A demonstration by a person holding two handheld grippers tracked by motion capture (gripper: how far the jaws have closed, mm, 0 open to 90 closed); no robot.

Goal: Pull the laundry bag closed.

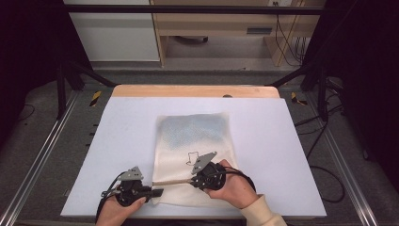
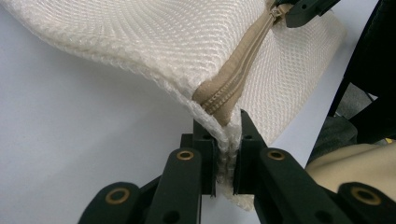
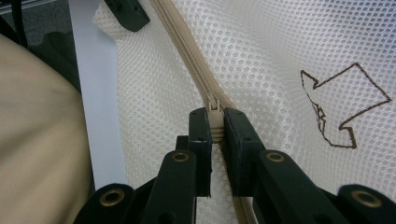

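A cream mesh bag [image 1: 194,141] with something bluish inside lies on the white table [image 1: 122,127]. A tan zipper [image 1: 170,181] runs along its near end. My left gripper [image 1: 157,192] is shut on the bag's corner at the zipper's end [image 2: 227,140]. The right gripper [image 1: 192,181] is shut on the zipper pull [image 3: 215,122], with the tan zipper [image 3: 187,42] stretching away from it. In the left gripper view the bag [image 2: 154,42] is lifted slightly off the table, and the zipper [image 2: 238,74] leads to the right gripper's black jaw tips at the top. A brown outline drawing [image 3: 343,105] marks the mesh.
The table's wooden far edge [image 1: 195,91] borders a grey floor. Black frame bars [image 1: 188,9] cross above, and cables [image 1: 324,141] hang at the right. A cream sleeve [image 1: 263,212] covers the person's right forearm.
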